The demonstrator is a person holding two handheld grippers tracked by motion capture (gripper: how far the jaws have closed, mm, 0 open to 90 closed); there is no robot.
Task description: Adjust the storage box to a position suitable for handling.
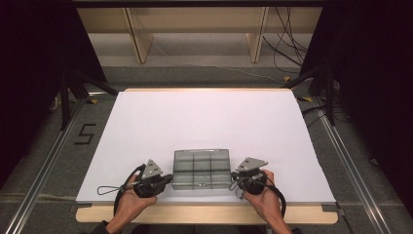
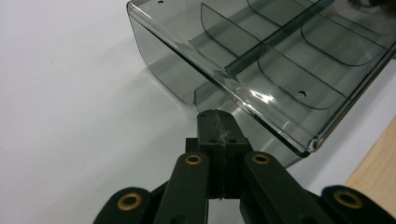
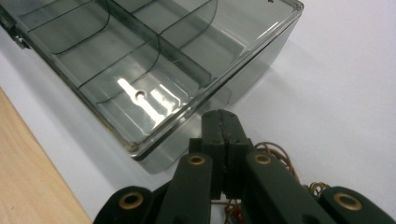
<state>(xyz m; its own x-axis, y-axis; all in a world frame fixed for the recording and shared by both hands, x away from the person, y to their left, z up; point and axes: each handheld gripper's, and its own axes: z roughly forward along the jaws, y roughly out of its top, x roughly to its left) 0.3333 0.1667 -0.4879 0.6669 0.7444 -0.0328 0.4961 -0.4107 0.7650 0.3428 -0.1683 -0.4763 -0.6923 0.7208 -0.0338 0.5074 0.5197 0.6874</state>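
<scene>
**Two closed grippers flank a smoky plastic box**

A box (image 1: 201, 168) of clear grey plastic sits on a white sheet (image 1: 204, 122) near the table's front edge, midway between the person's hands. Its lid is shut. Through the lid you can make out a long central divider and curved cross-walls that split the inside into several compartments. Every compartment visible looks empty; a small round hole marks the lid or floor in a few places.

The left gripper (image 1: 168, 179) rests at the box's left end, its jaws pressed together with nothing between them. In the left gripper view its tip (image 2: 218, 122) sits just beside the lower corner of the box wall; whether it touches is hard to tell. The right gripper (image 1: 234, 176) mirrors it at the right end, jaws likewise closed on nothing, tip (image 3: 220, 122) close under the lid's rim. A tangle of thin brown wire or rubber bands (image 3: 285, 161) lies on the sheet beside the right jaws.

The step seems to be steadying or opening the box. To do it well, one closed tip should likely brace the base while the other finds the lid's lip; light plastic slides easily on paper, so pressure from both ends should stay even.
</scene>
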